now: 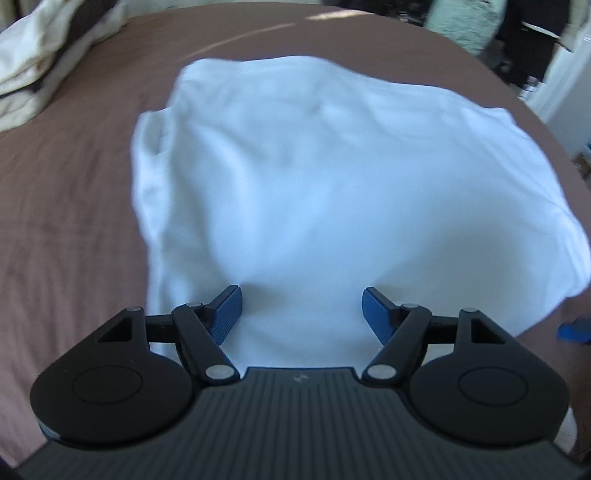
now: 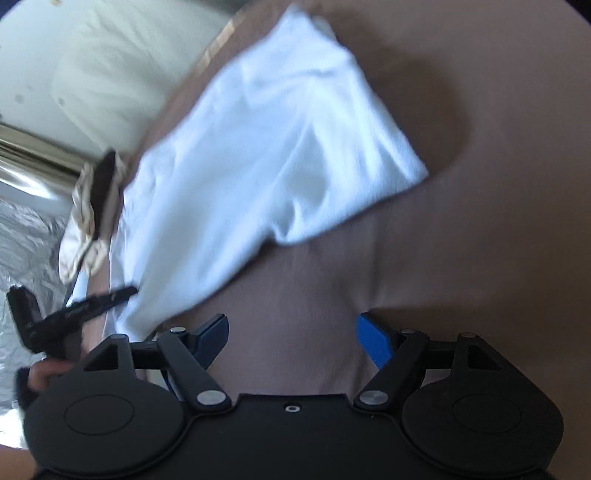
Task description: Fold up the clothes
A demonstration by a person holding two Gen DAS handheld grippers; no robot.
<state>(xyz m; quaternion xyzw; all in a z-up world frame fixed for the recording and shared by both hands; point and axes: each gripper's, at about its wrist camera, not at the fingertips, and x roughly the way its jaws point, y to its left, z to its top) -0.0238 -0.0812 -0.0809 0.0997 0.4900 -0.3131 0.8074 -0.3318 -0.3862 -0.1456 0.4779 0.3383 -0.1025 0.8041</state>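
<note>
A white garment (image 1: 314, 177) lies spread, partly folded, on the brown bed sheet (image 1: 74, 221). My left gripper (image 1: 302, 314) hovers over the garment's near edge, its blue pads (image 1: 227, 314) wide apart with only flat cloth beneath them; it is open. In the right wrist view the same garment (image 2: 266, 147) stretches away to the upper left. My right gripper (image 2: 291, 339) stands open over bare brown sheet (image 2: 461, 258), just off the garment's near corner, with nothing between its fingers. The left gripper (image 2: 85, 310) shows from the side at the garment's left edge.
A crumpled cream and dark pile of cloth (image 1: 37, 55) lies at the far left of the bed, also seen in the right wrist view (image 2: 88, 206). A pale green cloth (image 1: 461, 22) and dark clothing hang beyond the bed's far right. A hand (image 2: 40, 373) shows low left.
</note>
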